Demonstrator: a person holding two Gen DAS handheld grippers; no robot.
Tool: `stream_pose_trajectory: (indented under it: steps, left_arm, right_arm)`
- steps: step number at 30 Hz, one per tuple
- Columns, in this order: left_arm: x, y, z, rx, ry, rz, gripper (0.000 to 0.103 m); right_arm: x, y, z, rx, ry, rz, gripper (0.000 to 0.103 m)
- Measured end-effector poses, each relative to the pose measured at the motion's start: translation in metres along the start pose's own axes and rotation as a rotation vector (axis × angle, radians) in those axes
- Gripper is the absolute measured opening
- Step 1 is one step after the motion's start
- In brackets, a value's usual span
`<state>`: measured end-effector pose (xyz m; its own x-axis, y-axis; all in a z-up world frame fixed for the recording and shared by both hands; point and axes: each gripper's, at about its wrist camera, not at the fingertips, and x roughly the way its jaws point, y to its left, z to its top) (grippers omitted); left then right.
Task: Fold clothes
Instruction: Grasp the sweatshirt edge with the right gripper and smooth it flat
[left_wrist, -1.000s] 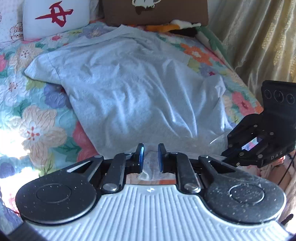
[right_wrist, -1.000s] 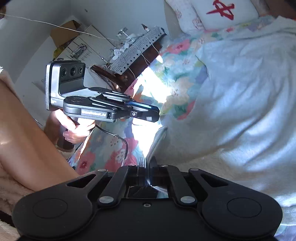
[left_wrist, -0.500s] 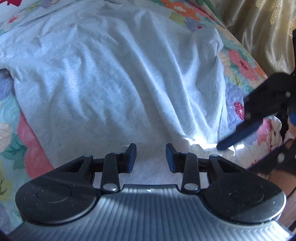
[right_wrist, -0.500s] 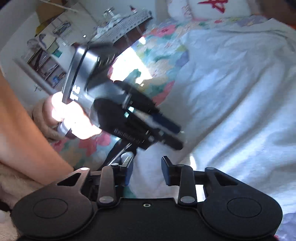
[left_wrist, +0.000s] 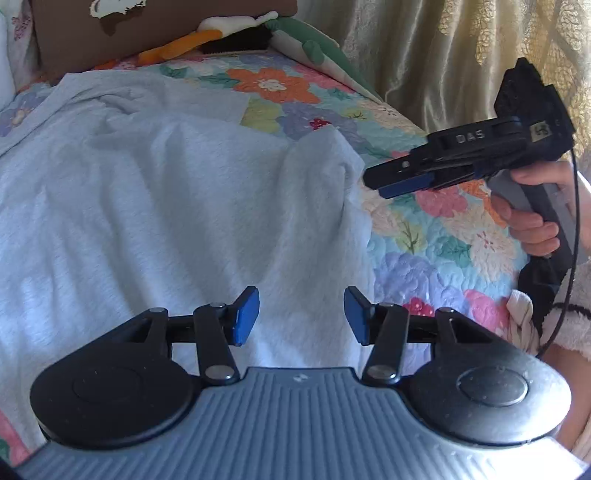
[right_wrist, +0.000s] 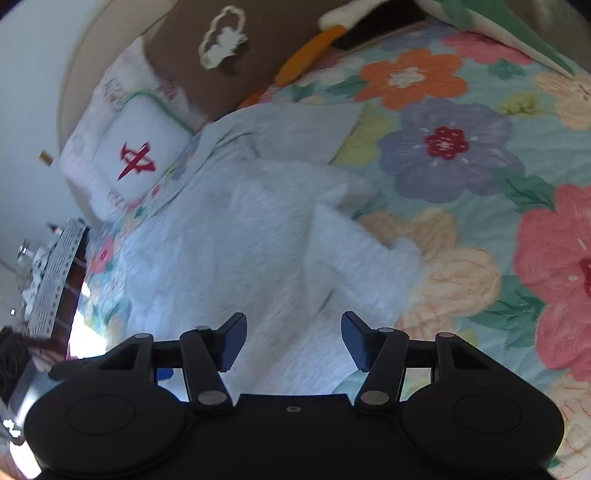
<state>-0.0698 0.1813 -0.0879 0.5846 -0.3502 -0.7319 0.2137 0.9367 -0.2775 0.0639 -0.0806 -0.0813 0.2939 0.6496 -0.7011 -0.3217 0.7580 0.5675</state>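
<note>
The pale blue shirt (left_wrist: 155, 206) lies spread across the floral quilt (left_wrist: 436, 236), rumpled, with its right edge rucked up into a ridge. Neither gripper holds cloth: the left gripper (left_wrist: 301, 314) hovers over the shirt's near part, its jaws opening with only fabric seen beyond the gap. The right gripper (right_wrist: 293, 345) does the same, jaws opening and nothing pinched, above the shirt's flap (right_wrist: 362, 258) at 12 o'clock from it. In the left view that gripper sits at 2 o'clock, off the shirt's edge, held in a hand (left_wrist: 532, 218).

This looks like the pause between folds: both hands are free and seeking new grips. The next move calls for each gripper to drop onto an edge or corner and pinch a single layer. The flap on the right seems the likely pick for the right gripper, though motion blur in its view makes it hard to say whether that flap is a sleeve or a folded hem.

Around the bed: a white pillow (right_wrist: 140, 158) with a red mark at 10 o'clock in the right view, a brown cushion (right_wrist: 229, 51) at 12, and curtains (left_wrist: 461, 55) along the right side. Nothing lies on the shirt itself.
</note>
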Motion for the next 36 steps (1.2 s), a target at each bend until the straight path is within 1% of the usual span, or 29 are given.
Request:
stream_pose_trajectory:
  steps: [3,6,9,11,13,14,15,16,17,18,19,20,21,22,23,24,26,27,29,30,32,33,34,35,36]
  left_arm:
    - [0.025,-0.008,0.009,-0.015,-0.001,-0.046,0.05]
    - [0.045,-0.016,0.015,0.007,0.01,-0.053,0.05]
    - [0.058,-0.023,0.018,0.037,0.022,-0.068,0.05]
    - [0.066,-0.026,0.02,0.036,0.034,-0.082,0.051]
    - [0.073,-0.027,0.02,0.027,0.047,-0.083,0.054]
    - [0.077,-0.027,0.021,0.019,0.052,-0.076,0.054]
    - [0.08,-0.027,0.021,0.005,0.061,-0.061,0.056]
    - [0.083,-0.025,0.02,-0.015,0.072,-0.047,0.061]
    - [0.086,-0.023,0.02,-0.035,0.085,-0.037,0.062]
    - [0.087,-0.021,0.02,-0.05,0.094,-0.032,0.062]
    - [0.088,-0.019,0.019,-0.06,0.1,-0.033,0.062]
    - [0.088,-0.017,0.018,-0.066,0.103,-0.038,0.06]
    - [0.087,-0.017,0.018,-0.062,0.1,-0.044,0.053]
    - [0.087,-0.017,0.018,-0.055,0.098,-0.049,0.025]
    - [0.087,-0.018,0.018,-0.051,0.1,-0.051,0.013]
    - [0.085,-0.02,0.019,-0.052,0.093,-0.06,0.004]
    - [0.076,-0.025,0.022,-0.055,0.055,-0.109,0.003]
    - [0.071,-0.03,0.025,-0.053,0.038,-0.131,0.003]
    - [0.059,-0.044,0.032,-0.034,0.006,-0.171,0.003]
    - [0.054,-0.052,0.036,-0.017,-0.005,-0.184,0.003]
    - [0.052,-0.064,0.04,-0.001,0.001,-0.2,0.003]
    - [0.057,-0.067,0.04,-0.005,0.018,-0.21,0.004]
    - [0.065,-0.069,0.04,-0.014,0.043,-0.214,0.007]
    - [0.074,-0.071,0.038,-0.024,0.077,-0.211,0.008]
    - [0.086,-0.07,0.036,-0.032,0.12,-0.198,0.012]
  right_arm:
    - [0.013,-0.016,0.0,0.068,0.015,-0.075,0.062]
    - [0.017,-0.026,0.001,0.108,0.004,-0.104,0.063]
    - [0.023,-0.035,0.006,0.11,-0.018,-0.124,0.066]
    - [0.032,-0.038,0.011,0.07,-0.03,-0.156,0.067]
    - [0.042,-0.034,0.012,-0.003,-0.057,-0.199,0.067]
    - [0.048,-0.029,0.012,-0.057,-0.069,-0.22,0.067]
    - [0.054,-0.021,0.011,-0.147,-0.067,-0.244,0.068]
    - [0.059,-0.011,0.01,-0.236,-0.063,-0.271,0.066]
    - [0.063,-0.003,0.009,-0.315,-0.059,-0.286,0.048]
    - [0.063,0.003,0.01,-0.35,-0.057,-0.266,0.032]
    - [0.061,0.007,0.012,-0.352,-0.052,-0.238,0.008]
    - [0.058,0.011,0.013,-0.358,-0.055,-0.22,0.008]
    - [0.049,0.017,0.014,-0.374,-0.084,-0.227,0.008]
    - [0.041,0.023,0.015,-0.391,-0.113,-0.233,0.008]
    - [0.032,0.029,0.016,-0.403,-0.142,-0.24,0.008]
    - [0.018,0.034,0.017,-0.403,-0.172,-0.247,0.007]
    - [-0.009,0.044,0.018,-0.401,-0.23,-0.261,0.007]
    - [-0.023,0.049,0.016,-0.406,-0.251,-0.287,0.007]
    - [-0.05,0.058,0.007,-0.446,-0.287,-0.412,0.006]
    - [-0.062,0.057,0.003,-0.444,-0.304,-0.441,0.006]
    - [-0.082,0.047,-0.001,-0.401,-0.307,-0.466,0.006]
    - [-0.086,0.04,-0.002,-0.383,-0.295,-0.486,0.006]
    - [-0.085,0.032,-0.004,-0.37,-0.263,-0.521,0.006]
    - [-0.081,0.023,-0.006,-0.358,-0.229,-0.555,0.006]
    - [-0.071,0.014,-0.007,-0.353,-0.178,-0.585,0.006]
